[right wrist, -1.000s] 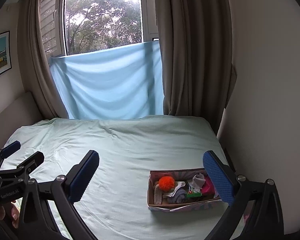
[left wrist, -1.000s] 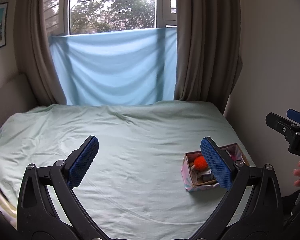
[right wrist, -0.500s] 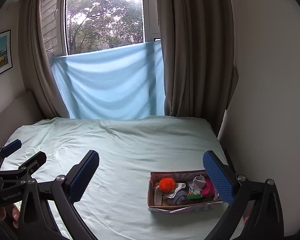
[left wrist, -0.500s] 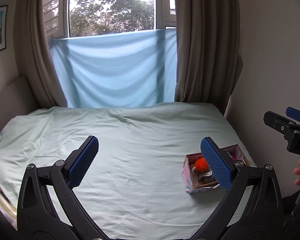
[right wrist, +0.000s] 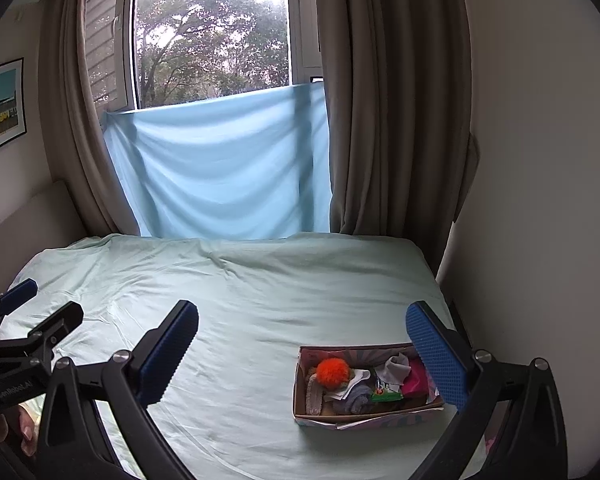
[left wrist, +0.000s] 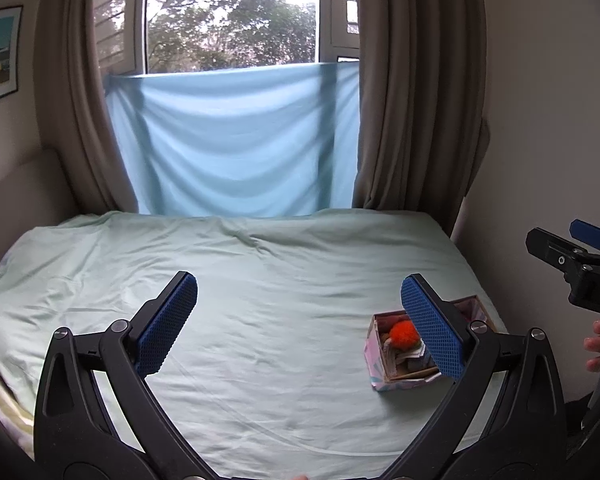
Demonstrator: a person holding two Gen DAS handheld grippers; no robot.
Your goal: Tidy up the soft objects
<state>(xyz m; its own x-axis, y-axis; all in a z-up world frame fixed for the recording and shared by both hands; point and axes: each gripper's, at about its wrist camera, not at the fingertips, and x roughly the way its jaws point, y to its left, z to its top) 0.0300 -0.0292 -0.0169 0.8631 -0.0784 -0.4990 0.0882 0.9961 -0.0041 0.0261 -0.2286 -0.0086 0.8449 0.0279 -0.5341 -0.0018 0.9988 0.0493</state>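
Observation:
A small cardboard box (right wrist: 332, 418) with pink patterned sides sits on the bed at the near right. It holds an orange pompom (right wrist: 332, 372), grey and white socks (right wrist: 394, 368), a pink cloth (right wrist: 414, 380) and other soft bits. The box (left wrist: 374, 354) and pompom (left wrist: 404, 332) also show in the left wrist view, partly behind a finger. My left gripper (left wrist: 298, 324) is open and empty above the bed. My right gripper (right wrist: 302, 354) is open and empty above the bed, left of the box.
The bed (right wrist: 260, 288) has a pale green wrinkled sheet. A blue cloth (right wrist: 220, 168) hangs over the window, between brown curtains (right wrist: 396, 120). A white wall (right wrist: 540, 200) runs close along the bed's right side. A headboard (left wrist: 12, 200) stands at the left.
Both views have tilted slightly, so the box sits a little lower in each frame. Both grippers remain open and empty.

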